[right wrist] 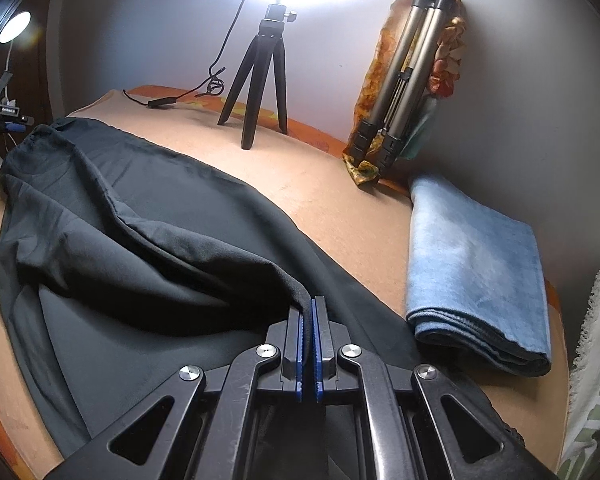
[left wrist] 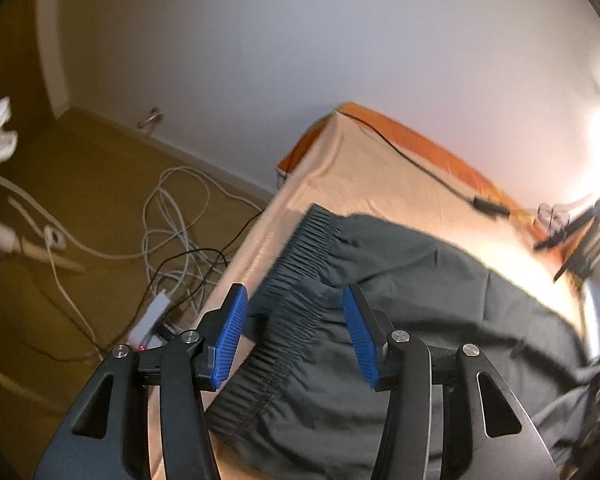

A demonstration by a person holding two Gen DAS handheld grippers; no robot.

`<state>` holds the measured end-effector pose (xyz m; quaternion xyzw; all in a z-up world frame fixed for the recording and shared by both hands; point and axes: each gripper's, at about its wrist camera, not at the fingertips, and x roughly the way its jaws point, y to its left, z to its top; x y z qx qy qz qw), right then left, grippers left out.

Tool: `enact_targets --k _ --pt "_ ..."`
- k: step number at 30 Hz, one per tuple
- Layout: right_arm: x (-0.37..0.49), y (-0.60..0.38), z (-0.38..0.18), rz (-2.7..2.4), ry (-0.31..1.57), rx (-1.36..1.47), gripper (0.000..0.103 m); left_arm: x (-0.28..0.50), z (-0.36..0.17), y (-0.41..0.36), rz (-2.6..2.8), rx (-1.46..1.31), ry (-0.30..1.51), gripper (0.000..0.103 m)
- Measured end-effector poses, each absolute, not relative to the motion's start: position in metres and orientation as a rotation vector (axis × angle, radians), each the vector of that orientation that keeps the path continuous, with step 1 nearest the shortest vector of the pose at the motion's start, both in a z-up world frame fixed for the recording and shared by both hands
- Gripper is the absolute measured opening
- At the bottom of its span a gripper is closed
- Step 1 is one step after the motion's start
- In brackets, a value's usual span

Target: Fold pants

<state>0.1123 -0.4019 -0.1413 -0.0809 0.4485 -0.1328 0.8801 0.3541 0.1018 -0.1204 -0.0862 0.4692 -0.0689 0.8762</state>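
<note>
We saw the dark pants (right wrist: 148, 240) lying on the bed (right wrist: 332, 200), their long axis running to the frame's upper left, our right tongs (right wrist: 308, 312) pinching a hem, our left tongs (left wrist: 294, 312) spread astride the waistband (left wrist: 296, 276).

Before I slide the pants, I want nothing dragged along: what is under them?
The pants lie on a peach sheet, bare around them. Whatever lies beneath the cloth itself is covered. The right gripper pinches one edge.
</note>
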Motion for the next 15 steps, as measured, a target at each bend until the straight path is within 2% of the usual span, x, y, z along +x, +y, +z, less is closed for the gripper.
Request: enact_targets --k 12,15 --pt "0.113 -0.401 -0.147 -0.271 0.950 -0.168 0.002 0.358 -0.142 0.063 -0.132 0.060 0.966 0.048" --pt "0.113 -0.401 -0.147 -0.272 0.950 -0.168 0.002 0.354 -0.141 0.060 -0.127 0.104 0.954 0.042"
